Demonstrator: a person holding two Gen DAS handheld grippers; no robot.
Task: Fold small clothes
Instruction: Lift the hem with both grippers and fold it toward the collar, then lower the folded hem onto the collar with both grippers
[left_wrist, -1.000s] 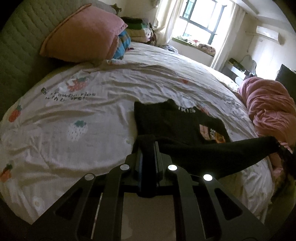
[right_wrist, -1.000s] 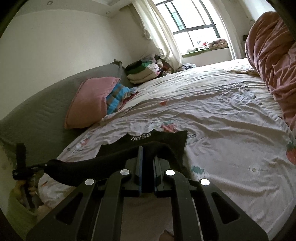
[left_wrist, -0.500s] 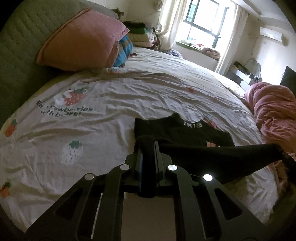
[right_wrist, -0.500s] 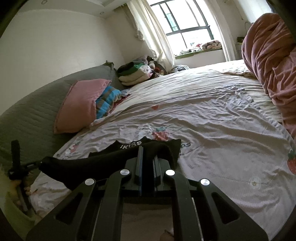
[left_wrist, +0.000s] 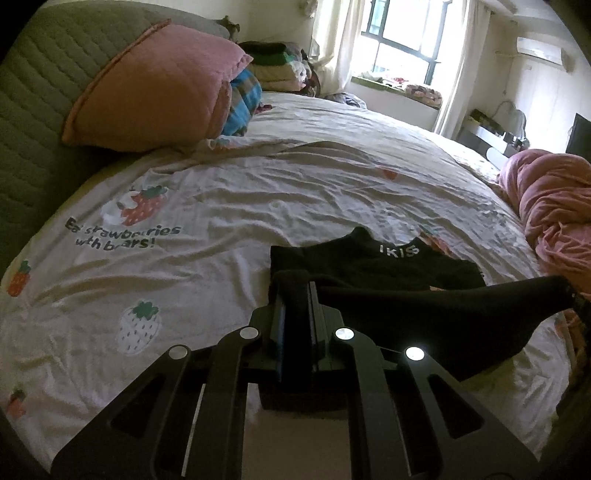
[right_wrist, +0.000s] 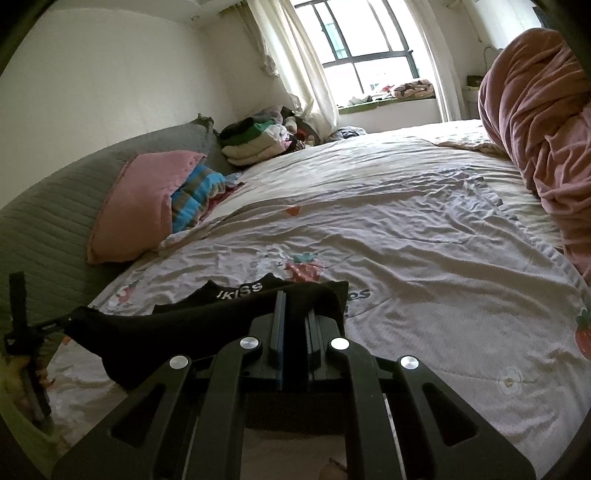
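Black garment (left_wrist: 376, 266) lay at the near edge of the bed (left_wrist: 258, 192), its far part flat on the sheet with white lettering at the collar, its near edge lifted and stretched taut between the two claws. Left claw (left_wrist: 295, 291) was pressed together, pinching the garment's left corner; right claw (right_wrist: 293, 306) was likewise pressed together, pinching the right corner. Nothing stood between the claws and the cloth. Around: a pink pillow (left_wrist: 159, 88) leaned on the green quilted headboard (left_wrist: 33, 103) at far left, a blue striped cloth (left_wrist: 242, 99) tucked just beside it; a stack of folded clothes (right_wrist: 255, 142) sat at the far end of the bed by the curtain. A bunched pink blanket (right_wrist: 539, 122) lay along the right side, well apart from the garment. Sheet was cream, wrinkled, printed with strawberries and text. Room: a bright window (right_wrist: 369, 51) at the far wall, with clutter on its sill.
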